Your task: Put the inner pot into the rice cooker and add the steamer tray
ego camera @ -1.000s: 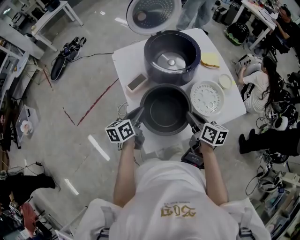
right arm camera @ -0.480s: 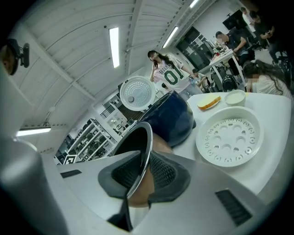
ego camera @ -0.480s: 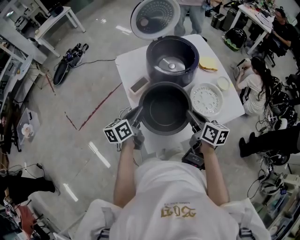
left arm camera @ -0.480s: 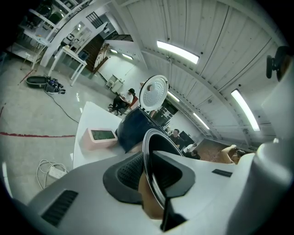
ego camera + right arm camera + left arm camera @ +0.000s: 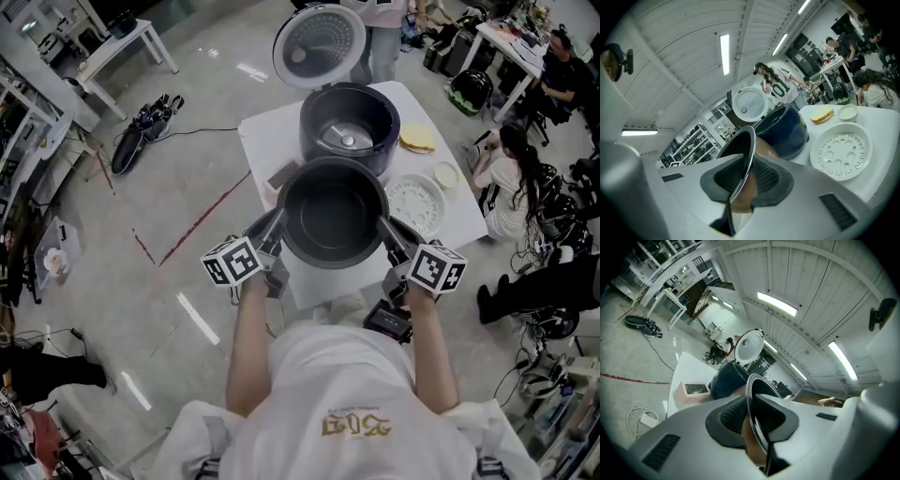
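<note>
I hold the dark inner pot point(image 5: 333, 217) in the air between both grippers, just in front of the open rice cooker point(image 5: 349, 125). My left gripper point(image 5: 278, 221) is shut on the pot's left rim point(image 5: 753, 416), which runs between its ribbed pads. At the opposite side my right gripper point(image 5: 385, 225) is shut on the right rim point(image 5: 743, 171). The cooker's lid point(image 5: 319, 45) stands up behind its empty cavity. To the right, the white perforated steamer tray point(image 5: 416, 202) lies flat on the table, also plain in the right gripper view point(image 5: 840, 152).
On the small white table point(image 5: 266, 137) are a pinkish box point(image 5: 694, 390), a yellow item point(image 5: 417, 140) and a small white dish point(image 5: 451, 174). People sit and stand at the right and behind. Bags and cables lie on the floor at left.
Both grippers have lifted the inner pot off the table and carried it up and toward the rice cooker.
</note>
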Demonstrator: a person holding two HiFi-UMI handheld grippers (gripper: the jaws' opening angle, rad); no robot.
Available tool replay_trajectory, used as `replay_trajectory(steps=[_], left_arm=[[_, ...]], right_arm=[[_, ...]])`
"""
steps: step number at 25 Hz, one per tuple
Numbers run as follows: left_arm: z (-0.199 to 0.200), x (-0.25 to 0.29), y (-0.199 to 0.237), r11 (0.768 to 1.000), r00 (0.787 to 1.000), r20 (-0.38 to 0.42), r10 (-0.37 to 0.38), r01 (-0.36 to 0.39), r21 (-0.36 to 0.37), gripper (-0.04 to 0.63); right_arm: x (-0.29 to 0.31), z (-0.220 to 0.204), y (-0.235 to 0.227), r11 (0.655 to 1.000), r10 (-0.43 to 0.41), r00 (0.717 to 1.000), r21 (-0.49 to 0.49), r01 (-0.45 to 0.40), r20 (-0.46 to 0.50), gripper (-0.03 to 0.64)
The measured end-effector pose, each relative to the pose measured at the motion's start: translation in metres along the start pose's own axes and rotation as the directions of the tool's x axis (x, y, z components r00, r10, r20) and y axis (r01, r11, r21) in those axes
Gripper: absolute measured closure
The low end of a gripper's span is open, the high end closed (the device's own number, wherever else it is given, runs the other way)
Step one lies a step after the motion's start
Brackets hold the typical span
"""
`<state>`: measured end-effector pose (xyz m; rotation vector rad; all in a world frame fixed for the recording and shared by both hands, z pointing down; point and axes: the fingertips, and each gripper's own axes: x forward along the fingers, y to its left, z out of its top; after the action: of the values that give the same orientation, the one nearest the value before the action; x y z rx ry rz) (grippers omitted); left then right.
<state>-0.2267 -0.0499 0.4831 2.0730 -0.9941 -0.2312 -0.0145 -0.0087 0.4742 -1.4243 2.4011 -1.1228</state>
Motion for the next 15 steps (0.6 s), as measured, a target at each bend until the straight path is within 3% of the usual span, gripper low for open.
replay_trajectory(steps=[15], left_arm=[[0.035, -0.008, -0.036, 0.996, 0.993, 0.076, -0.086, 0.086, 0.000, 0.532]], right_arm=[[-0.012, 0.043, 0.034, 0.998, 0.051, 0.996, -0.037, -0.048, 0.075, 0.552]])
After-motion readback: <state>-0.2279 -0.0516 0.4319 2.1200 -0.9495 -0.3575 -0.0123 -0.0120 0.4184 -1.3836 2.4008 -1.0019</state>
